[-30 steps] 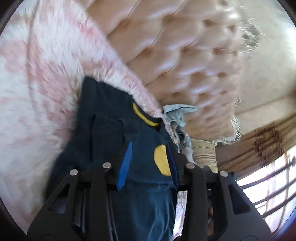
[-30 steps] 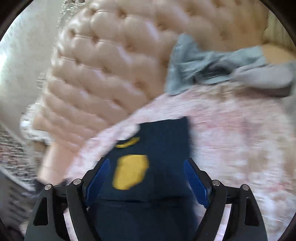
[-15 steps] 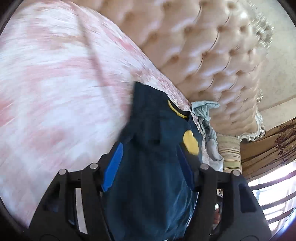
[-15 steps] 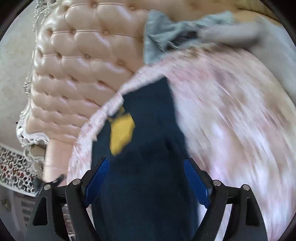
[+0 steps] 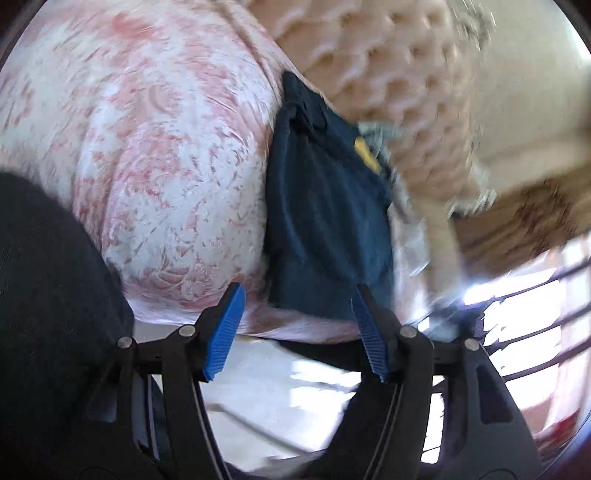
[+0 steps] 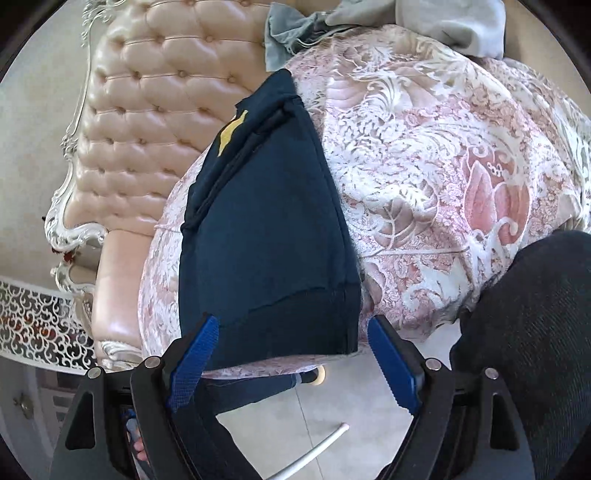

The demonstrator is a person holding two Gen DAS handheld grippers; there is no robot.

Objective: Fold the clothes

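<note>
A navy garment (image 5: 325,214) with a yellow patch lies folded lengthwise on the pink-and-white bedspread (image 5: 155,155), its collar end toward the tufted headboard. My left gripper (image 5: 297,332) is open, back off the bed's edge, with the garment's near hem just beyond its blue pads (image 5: 225,328) and nothing between them. In the right wrist view the same garment (image 6: 266,229) runs from the headboard down to the bed's edge. My right gripper (image 6: 291,365) stands wide open just short of the dark hem, holding nothing.
The tufted headboard (image 6: 155,110) backs the bed. Grey and blue-grey clothes (image 6: 443,22) are heaped at the pillow end. A person's dark-trousered leg (image 6: 535,332) stands beside the bed. Below is tiled floor with a white cable (image 6: 321,446). A barred window (image 5: 535,314) is at right.
Both grippers have drawn back from over the garment to the bed's near edge. The left jaws have widened and let go of the navy cloth, which now lies flat.
</note>
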